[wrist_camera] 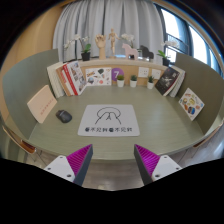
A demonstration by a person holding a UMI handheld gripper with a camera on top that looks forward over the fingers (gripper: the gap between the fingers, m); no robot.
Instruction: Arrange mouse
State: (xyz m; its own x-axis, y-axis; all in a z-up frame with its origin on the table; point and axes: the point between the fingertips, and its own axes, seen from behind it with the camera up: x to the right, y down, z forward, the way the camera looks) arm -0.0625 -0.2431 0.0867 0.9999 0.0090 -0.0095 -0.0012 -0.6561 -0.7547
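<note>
A small dark mouse (64, 116) lies on the grey-green table (150, 120), just left of a white mat with dark markings (108, 118). My gripper (112, 162) is open and empty, its two fingers with magenta pads (78, 158) spread wide over the table's near edge. The mouse is well beyond the fingers and to their left. The mat lies straight ahead of the fingers.
Books and picture cards lean along the table's left side (42, 102), back (72, 78) and right side (190, 102). Small potted plants (120, 82) and ornaments stand on a shelf at the back (110, 62), before curtains.
</note>
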